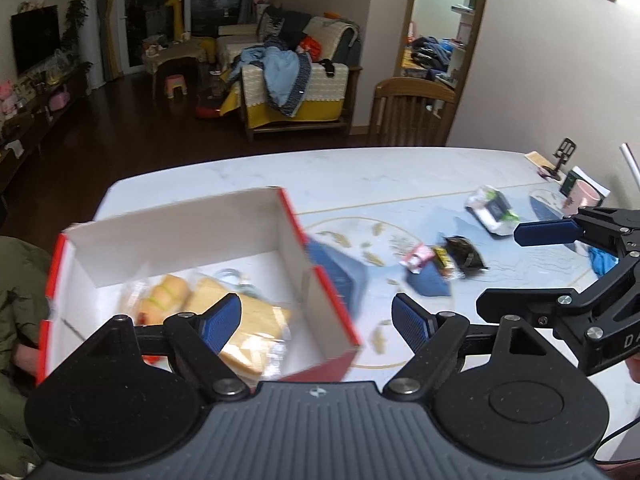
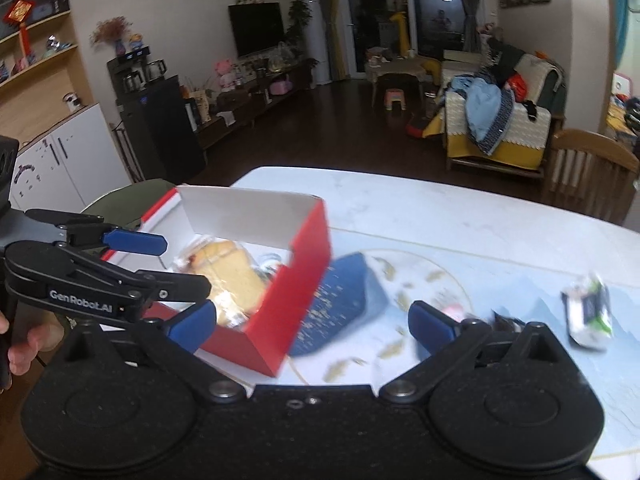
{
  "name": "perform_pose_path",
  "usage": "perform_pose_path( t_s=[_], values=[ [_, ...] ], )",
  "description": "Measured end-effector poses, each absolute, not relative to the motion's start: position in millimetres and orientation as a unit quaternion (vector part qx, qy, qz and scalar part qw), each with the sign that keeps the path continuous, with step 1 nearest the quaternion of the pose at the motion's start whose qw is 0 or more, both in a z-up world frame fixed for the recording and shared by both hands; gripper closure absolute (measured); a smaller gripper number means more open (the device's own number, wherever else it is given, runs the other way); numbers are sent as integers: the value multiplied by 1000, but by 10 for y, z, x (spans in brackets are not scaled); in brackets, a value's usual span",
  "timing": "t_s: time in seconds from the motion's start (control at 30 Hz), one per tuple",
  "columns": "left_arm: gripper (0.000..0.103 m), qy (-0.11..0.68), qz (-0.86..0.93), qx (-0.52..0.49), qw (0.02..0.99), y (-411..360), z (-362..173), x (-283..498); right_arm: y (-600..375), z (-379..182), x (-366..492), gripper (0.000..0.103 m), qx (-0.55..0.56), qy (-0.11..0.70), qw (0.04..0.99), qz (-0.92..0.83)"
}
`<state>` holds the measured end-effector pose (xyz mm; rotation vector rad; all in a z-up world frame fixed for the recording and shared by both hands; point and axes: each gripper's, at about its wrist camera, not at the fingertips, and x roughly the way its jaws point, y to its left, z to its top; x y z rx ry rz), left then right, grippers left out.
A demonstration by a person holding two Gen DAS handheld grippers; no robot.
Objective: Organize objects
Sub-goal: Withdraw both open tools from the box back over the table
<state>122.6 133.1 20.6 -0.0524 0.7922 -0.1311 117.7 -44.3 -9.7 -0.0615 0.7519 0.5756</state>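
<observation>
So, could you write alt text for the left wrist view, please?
The open left claw hovers above a red-and-white box holding wrapped cake slices. Small snack packets lie on the table; the right claw enters from the right.

A dim living room with pale walls and a dark wood floor. A television hangs over a low cabinet. A sofa is heaped with clothes, near a wooden chair. Dark glass doors reflect a ceiling light.
</observation>
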Motion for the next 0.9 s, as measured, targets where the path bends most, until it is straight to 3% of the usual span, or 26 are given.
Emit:
perform_pose_path(
  t_s=[0.07, 0.23, 0.37, 0.9],
  values=[
    [13, 387, -69, -26, 919, 1197, 181, 1231, -610, -145, 1168, 1, -27, 364, 892, 267],
    [12, 390, -84, -28, 917, 870, 112, 1261, -1029, -248, 1167, 1, -16, 372, 897, 237],
    [4, 396, -89, -26, 913, 627, 48, 1329, -1356, -329, 1188, 1, -12, 374, 903, 212],
    [0, 390, -84, -10, 917, -64, -351, 1863, -2442, -657, 1482, 1, 3, 394, 912, 113]
  ],
)
